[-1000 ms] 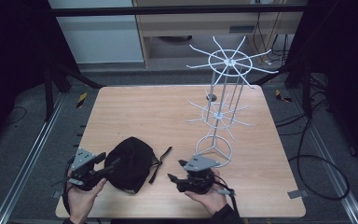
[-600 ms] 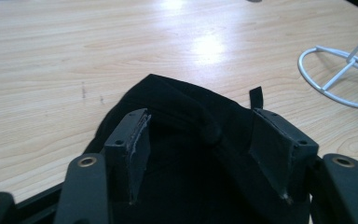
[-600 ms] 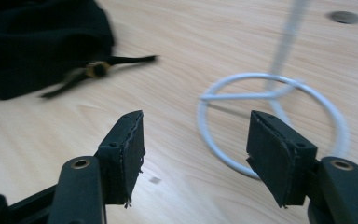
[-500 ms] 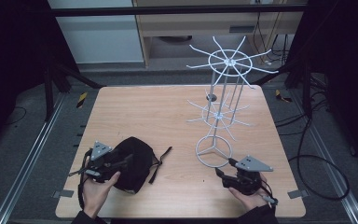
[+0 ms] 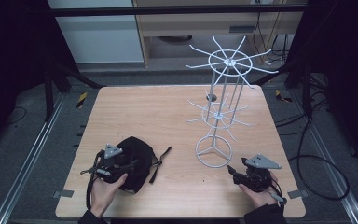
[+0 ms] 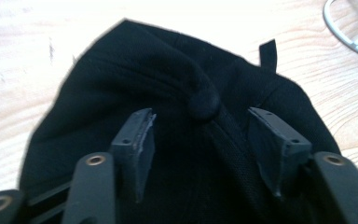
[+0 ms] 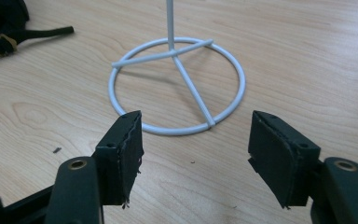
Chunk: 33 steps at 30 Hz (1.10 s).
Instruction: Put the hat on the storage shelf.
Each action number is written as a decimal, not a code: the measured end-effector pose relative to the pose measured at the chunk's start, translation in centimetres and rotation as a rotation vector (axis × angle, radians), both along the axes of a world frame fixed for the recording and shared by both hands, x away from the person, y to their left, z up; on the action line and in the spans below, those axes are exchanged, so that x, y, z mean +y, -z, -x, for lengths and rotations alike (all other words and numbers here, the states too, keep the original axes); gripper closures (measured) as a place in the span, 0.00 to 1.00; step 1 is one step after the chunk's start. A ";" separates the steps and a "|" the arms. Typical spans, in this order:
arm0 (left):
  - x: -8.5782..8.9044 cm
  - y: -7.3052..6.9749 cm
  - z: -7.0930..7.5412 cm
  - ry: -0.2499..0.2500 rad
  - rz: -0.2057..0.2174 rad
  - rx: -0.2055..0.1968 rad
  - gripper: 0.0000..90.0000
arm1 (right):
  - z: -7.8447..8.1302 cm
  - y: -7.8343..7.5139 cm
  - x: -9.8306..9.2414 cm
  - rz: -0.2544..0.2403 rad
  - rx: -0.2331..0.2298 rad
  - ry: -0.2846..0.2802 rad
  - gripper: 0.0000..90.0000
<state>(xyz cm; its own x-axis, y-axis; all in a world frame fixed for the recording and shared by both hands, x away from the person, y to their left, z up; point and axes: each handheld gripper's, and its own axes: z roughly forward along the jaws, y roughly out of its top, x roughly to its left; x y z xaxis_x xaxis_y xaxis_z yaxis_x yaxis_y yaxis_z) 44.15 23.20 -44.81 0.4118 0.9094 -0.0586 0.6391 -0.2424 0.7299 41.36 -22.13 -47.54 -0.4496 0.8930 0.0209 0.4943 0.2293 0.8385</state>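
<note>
Lower left of the high view: the left gripper (image 5: 121, 164) hovers over the black cap (image 5: 137, 158), jaws spread but just closing around its top button (image 6: 204, 103) — best pinch the crown squarely there. The cap's strap (image 5: 161, 158) trails rightward. Lower right, the right gripper (image 5: 235, 173) gapes empty before the white wire stand (image 5: 213, 151).

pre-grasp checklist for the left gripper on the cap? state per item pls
1. Black cap flat on the table: ok.
2. Left gripper over the cap, top button just ahead of its fingers: ok.
3. Left jaws have just been closing a little, not yet pressing the fabric: ok, no grip yet.
4. Cap strap clear of the wire stand: ok.
5. Right gripper open with nothing between its jaws, aimed at the stand's ring base: ok.
6. Which layer of fabric the fingers would pinch: cannot tell.
</note>
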 end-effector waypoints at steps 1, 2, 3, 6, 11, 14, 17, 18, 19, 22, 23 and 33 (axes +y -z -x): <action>-0.1 0.2 -0.1 -0.003 0.000 0.013 0.48 | 0.0 0.1 0.0 -0.001 0.008 0.000 0.39; -0.1 0.4 -0.2 -0.005 -0.002 0.021 0.50 | -0.1 0.2 0.0 0.001 0.014 0.002 0.39; -0.1 0.5 -0.2 -0.008 0.002 0.031 0.53 | -0.2 0.3 -0.1 0.010 0.011 -0.001 0.39; 0.0 0.7 -0.5 -0.024 0.011 0.052 0.61 | -0.2 0.3 -0.1 0.003 0.026 0.000 0.39; 0.6 0.9 -0.9 -0.054 0.022 0.064 0.80 | -0.3 0.5 -0.1 0.011 0.028 -0.002 0.40; 1.1 0.8 -0.9 -0.066 0.030 0.046 0.89 | -0.3 0.5 -0.1 0.011 0.030 -0.004 0.40; 1.5 0.3 -0.6 -0.072 0.042 0.014 0.92 | -0.3 0.5 -0.2 0.007 0.033 -0.003 0.40; 1.7 0.1 -0.5 -0.073 0.049 -0.002 0.92 | -0.3 0.5 -0.2 0.006 0.033 -0.003 0.40; 1.9 -0.1 -0.3 -0.072 0.056 -0.020 0.92 | -0.4 0.5 -0.2 0.007 0.031 -0.003 0.40; 2.3 -0.9 0.2 -0.054 0.087 -0.076 0.93 | -0.4 0.5 -0.3 0.007 0.026 -0.001 0.40; 2.4 -1.2 0.4 -0.050 0.098 -0.092 0.93 | -0.4 0.5 -0.3 0.008 0.026 -0.001 0.40; 2.3 -4.3 2.6 0.041 0.187 -0.276 0.93 | -0.4 0.5 -0.5 0.004 0.018 0.003 0.40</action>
<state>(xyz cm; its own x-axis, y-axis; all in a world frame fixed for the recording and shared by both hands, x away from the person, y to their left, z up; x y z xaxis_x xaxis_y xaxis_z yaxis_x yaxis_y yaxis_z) 41.56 25.55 -40.48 0.4712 0.8758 -0.1045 0.4041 -0.1090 0.9082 41.79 -22.64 -48.03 -0.4469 0.8942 0.0253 0.5096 0.2312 0.8288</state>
